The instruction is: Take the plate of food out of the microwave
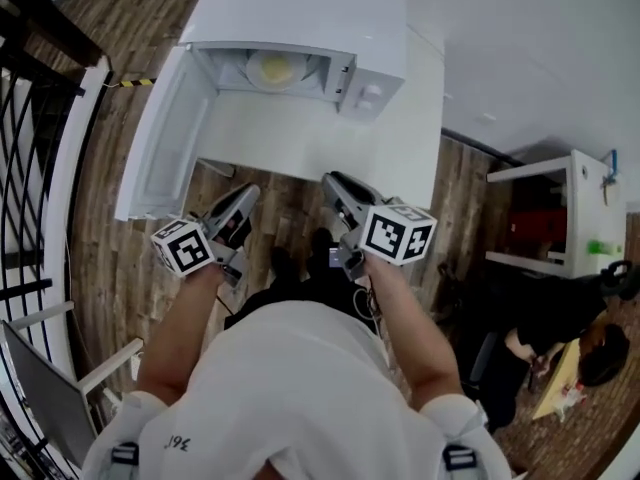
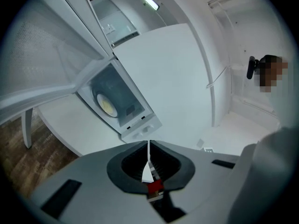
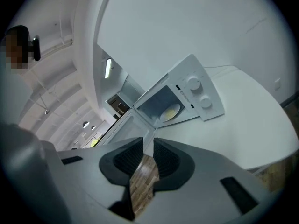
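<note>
Left gripper point(image 2: 149, 146) pinched to a hairline slit, nothing between the jaws. Right gripper point(image 3: 148, 146) a little apart, also empty, only wood floor point(image 1: 110, 268) visible through the gap.

Plate of food point(image 1: 272, 68) inside the microwave point(image 1: 300, 8), well apart from both grippers: at about 1 o'clock from the left one, about 11 o'clock from the right one in the head view. In the left gripper view, up at 11 o'clock above the jaws; in the right gripper view, up at 1 o'clock.

Both bare forearms stretched forward and slightly outward from the body, left arm point(image 1: 180, 328) and right arm point(image 1: 405, 318) each ending in a gripper with its marker cube nearest the person, jaws aimed toward 12 o'clock. Both grippers held over the floor, just short of the near edge of the white table point(image 1: 330, 138).

Microwave door point(image 1: 165, 138) swung wide at 9 o'clock of the cavity, running down along the table's left side toward the left gripper. Bare tabletop between the near edge and the cavity mouth. Black railing point(image 1: 30, 168) at 9 o'clock, white shelf unit point(image 1: 575, 208) at 3 o'clock.
</note>
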`<state>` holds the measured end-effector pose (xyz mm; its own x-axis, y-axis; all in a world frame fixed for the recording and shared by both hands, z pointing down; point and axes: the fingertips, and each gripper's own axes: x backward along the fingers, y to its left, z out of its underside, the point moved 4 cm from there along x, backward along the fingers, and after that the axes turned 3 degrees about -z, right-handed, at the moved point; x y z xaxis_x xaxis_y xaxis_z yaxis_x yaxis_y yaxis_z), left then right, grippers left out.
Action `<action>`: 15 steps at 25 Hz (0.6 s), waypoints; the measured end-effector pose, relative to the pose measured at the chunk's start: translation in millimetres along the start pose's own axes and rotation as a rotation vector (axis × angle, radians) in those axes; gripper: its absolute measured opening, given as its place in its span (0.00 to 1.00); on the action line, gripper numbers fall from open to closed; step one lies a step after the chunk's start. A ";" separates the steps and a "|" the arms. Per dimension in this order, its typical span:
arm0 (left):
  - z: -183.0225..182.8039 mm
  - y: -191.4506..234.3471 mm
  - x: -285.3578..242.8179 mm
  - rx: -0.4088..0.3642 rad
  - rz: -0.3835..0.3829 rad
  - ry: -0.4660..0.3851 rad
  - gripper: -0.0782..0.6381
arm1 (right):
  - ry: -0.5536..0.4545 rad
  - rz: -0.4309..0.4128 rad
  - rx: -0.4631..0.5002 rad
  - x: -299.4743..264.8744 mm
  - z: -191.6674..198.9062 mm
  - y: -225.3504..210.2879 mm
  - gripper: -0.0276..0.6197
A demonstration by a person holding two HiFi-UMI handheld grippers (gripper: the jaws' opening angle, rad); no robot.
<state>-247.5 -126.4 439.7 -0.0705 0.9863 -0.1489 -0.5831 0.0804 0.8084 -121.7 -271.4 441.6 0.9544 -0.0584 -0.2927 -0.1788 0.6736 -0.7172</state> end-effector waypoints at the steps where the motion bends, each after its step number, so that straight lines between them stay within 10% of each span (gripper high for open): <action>1: -3.6 2.8 -5.0 0.002 -0.014 -0.013 0.13 | 0.015 -0.008 0.002 -6.3 -5.9 -3.9 0.15; 15: -15.2 23.2 -65.1 0.018 -0.121 -0.075 0.14 | 0.074 -0.044 0.035 -49.4 -59.5 -47.8 0.15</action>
<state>-268.8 -190.9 459.5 0.0608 0.9772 -0.2033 -0.5689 0.2013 0.7974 -174.5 -344.6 452.7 0.9407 -0.1421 -0.3081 -0.1272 0.6941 -0.7085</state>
